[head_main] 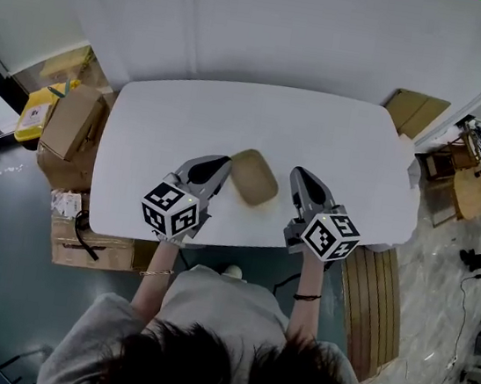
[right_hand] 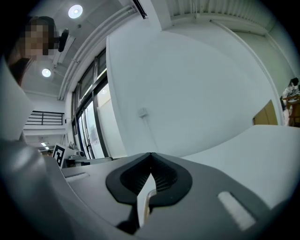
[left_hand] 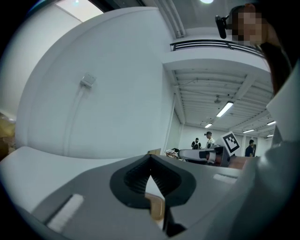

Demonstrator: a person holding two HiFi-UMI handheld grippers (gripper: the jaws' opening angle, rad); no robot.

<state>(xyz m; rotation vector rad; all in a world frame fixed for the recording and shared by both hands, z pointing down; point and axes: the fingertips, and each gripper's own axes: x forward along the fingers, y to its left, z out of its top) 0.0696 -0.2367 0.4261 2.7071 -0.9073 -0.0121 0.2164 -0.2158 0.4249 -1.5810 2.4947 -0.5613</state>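
Tabletop [head_main: 319,136]: white, oblong, rounded corners, plain matt surface. Far long edge runs along a white wall [head_main: 273,23]; touching or just apart, cannot tell.

On it: one tan pad [head_main: 254,177], lying flat, rounded corners. Position: near the front edge, about midway along the length. Long axis askew to the tabletop's edges. In the left gripper view, a tan piece of the pad shows low against the white surface.

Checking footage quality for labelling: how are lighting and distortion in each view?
Head view: even soft light, edges bowed, tan object sharp. Left gripper view: strong fisheye bulge, fingers close and soft. Right gripper view: same bulge, ceiling lamp glares at top left.
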